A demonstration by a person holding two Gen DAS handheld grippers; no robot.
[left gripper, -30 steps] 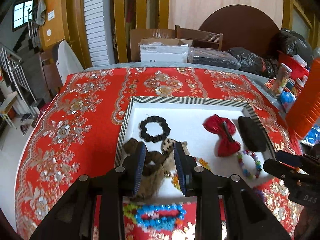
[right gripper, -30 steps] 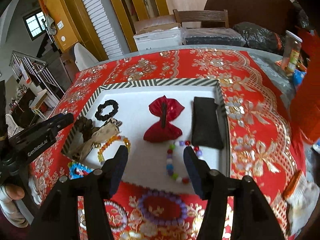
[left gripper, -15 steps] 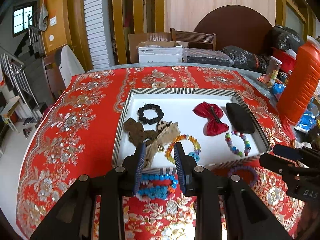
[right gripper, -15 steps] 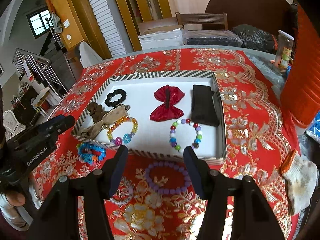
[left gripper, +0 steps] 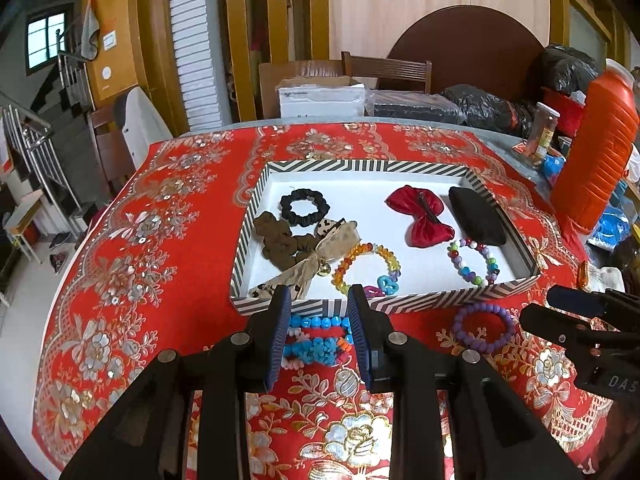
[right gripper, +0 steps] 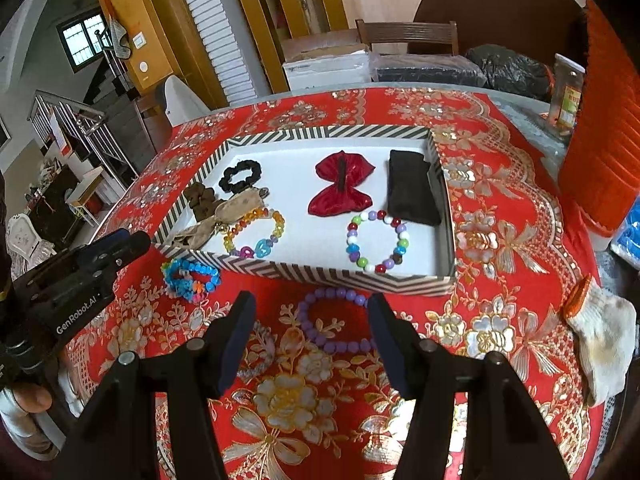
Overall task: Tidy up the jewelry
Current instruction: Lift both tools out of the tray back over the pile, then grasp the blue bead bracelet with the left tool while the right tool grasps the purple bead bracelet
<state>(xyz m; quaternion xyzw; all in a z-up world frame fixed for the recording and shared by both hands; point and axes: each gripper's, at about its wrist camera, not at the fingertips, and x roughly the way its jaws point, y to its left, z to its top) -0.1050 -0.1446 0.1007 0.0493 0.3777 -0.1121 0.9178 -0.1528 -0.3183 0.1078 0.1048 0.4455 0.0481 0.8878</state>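
A striped tray (left gripper: 400, 306) with a white floor holds a black scrunchie (left gripper: 304, 208), a brown scrunchie (left gripper: 280, 240), a beige ribbon bow (left gripper: 320, 256), an amber bead bracelet (left gripper: 348, 262), a red bow (left gripper: 420, 216), a black pouch (left gripper: 476, 216) and a multicolour bracelet (left gripper: 472, 276). On the cloth in front of it lie a blue bead bracelet (left gripper: 316, 340) and a purple bracelet (right gripper: 332, 346). My left gripper (left gripper: 317, 300) hovers open above the blue one. My right gripper (right gripper: 311, 304) hovers open above the purple one. Neither holds anything.
A pale bracelet (right gripper: 260, 356) lies on the red cloth, half hidden by my right gripper's left finger. An orange jug (left gripper: 596, 160) and a jar (right gripper: 566, 88) stand at the right, a white glove (right gripper: 600, 332) lies near the right edge. Boxes and bags sit behind the table.
Both grippers drew back from over the tray to the cloth in front of it, so the blue and purple bracelets now show between their fingers. The jaws kept their width.
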